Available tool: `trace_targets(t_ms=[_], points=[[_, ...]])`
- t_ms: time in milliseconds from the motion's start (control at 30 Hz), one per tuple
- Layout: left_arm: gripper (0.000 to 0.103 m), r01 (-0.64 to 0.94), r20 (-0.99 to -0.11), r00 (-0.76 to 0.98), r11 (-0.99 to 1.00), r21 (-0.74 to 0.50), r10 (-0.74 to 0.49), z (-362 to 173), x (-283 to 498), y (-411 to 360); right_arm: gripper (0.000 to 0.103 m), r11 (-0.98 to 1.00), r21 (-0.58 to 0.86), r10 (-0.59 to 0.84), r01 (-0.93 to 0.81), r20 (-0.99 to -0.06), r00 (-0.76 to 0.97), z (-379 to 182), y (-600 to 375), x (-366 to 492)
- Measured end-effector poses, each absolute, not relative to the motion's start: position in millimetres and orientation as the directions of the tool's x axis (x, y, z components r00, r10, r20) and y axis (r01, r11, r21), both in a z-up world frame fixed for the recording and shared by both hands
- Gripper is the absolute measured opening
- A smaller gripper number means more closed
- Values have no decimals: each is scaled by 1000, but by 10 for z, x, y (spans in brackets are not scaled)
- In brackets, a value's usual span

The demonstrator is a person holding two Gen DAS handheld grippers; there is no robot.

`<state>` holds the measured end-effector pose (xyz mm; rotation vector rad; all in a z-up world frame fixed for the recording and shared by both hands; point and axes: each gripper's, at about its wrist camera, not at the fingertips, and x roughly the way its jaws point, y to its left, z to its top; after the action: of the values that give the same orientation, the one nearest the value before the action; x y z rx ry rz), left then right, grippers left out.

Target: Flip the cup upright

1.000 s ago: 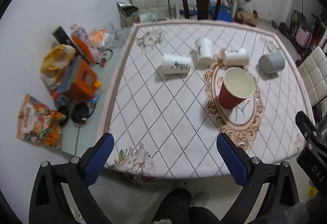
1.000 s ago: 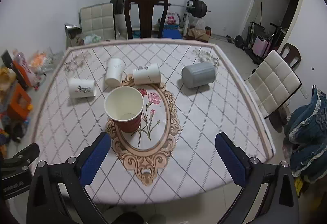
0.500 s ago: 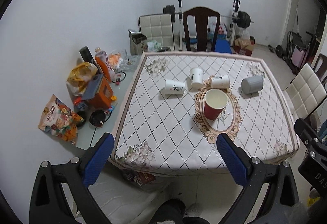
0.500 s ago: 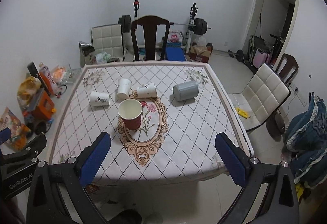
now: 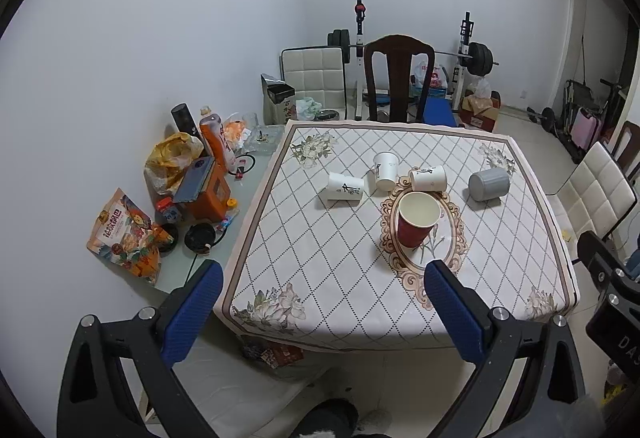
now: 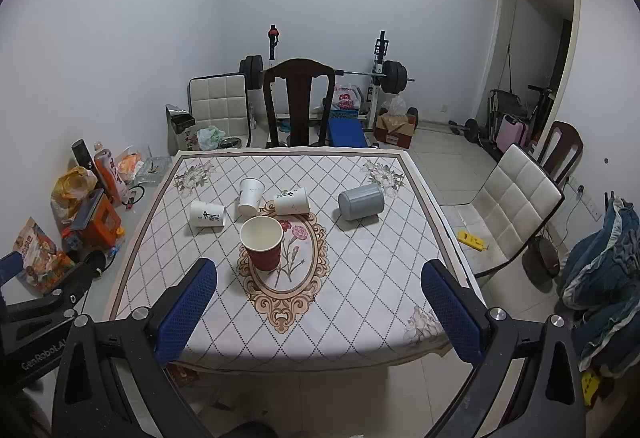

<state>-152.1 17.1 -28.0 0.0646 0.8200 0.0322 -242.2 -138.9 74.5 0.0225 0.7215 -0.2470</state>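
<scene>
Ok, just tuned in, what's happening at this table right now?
Neither gripper holds anything: the left gripper and right gripper are both open, off the table's near edge. The red cup stands upright. Three white cups and a grey cup lie on their sides.

The red cup [image 6: 262,244] is cream inside; the tablecloth [image 6: 360,278] is white with dotted diamonds; the grey cup [image 6: 361,202] is plain.
</scene>
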Motion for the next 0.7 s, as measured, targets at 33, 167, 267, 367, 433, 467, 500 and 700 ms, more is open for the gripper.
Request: trace_targets(t_ms=[33,167,267,367,433,467,500,700], points=[[103,-4,-728,684,997,72,55,-279,-1524,174,103,971,-62,-212,229,-658,722,746,-1392,-2423],[103,-10,-727,685,997,72,59,-271,-1523,183,103,971,-66,-216,231,-660,720,733,-1400,-2407],[103,-9,-725,686,997,72,58,-267,-1523,188,103,971,-66,-213,228,-661,719,724,-1398,-2396],[103,-8,-726,686,997,71,57,-267,-1521,189,103,972,-67,-214,227,-661,720,712,-1408,-2382],[103,-9,-725,686,997,75,61,-265,-1519,188,103,972,-67,-212,225,-661,720,707,-1406,-2375],[103,-10,-725,686,997,73,60,-261,-1520,190,103,972,-67,-212,226,-661,720,706,-1405,-2374],[103,-9,-725,686,997,72,59,-258,-1519,191,103,972,-66,-211,224,-662,719,706,-1403,-2375],[103,-10,-723,688,997,72,59,-242,-1506,184,103,973,-67,-208,221,-664,719,698,-1410,-2356]])
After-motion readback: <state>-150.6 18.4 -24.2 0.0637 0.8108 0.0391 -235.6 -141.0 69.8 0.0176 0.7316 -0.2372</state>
